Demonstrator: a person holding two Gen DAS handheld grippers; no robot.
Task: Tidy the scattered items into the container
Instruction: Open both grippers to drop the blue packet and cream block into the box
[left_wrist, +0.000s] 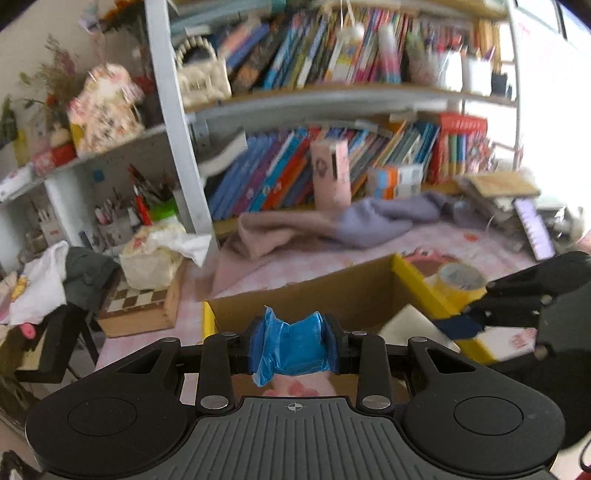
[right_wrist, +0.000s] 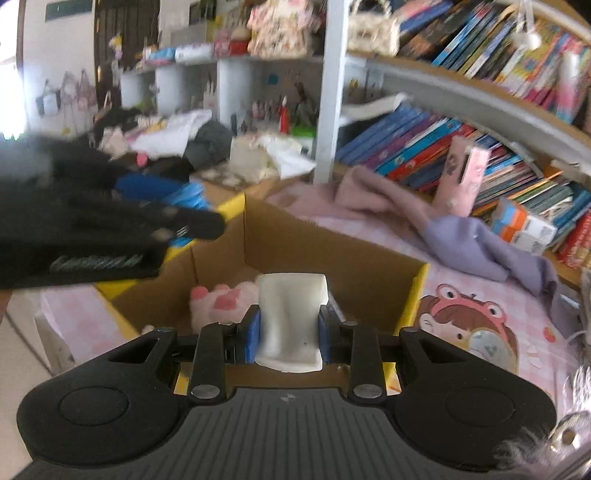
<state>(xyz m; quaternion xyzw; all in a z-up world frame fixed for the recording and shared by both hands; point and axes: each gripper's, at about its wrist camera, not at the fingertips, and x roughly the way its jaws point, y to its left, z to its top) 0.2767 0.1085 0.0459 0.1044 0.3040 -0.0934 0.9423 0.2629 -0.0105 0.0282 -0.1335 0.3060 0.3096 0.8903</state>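
A white foam block is pinched between the blue pads of the right gripper and held upright directly above the open cardboard box, whose hollow lies straight ahead and below, with a pink-pawed plush toy already inside at the left. A crumpled blue wrapper is clamped in the left gripper over the box's near wall. The right gripper is judged the deeper over the opening. A yellow tape roll is seen beyond the box on the pink tabletop.
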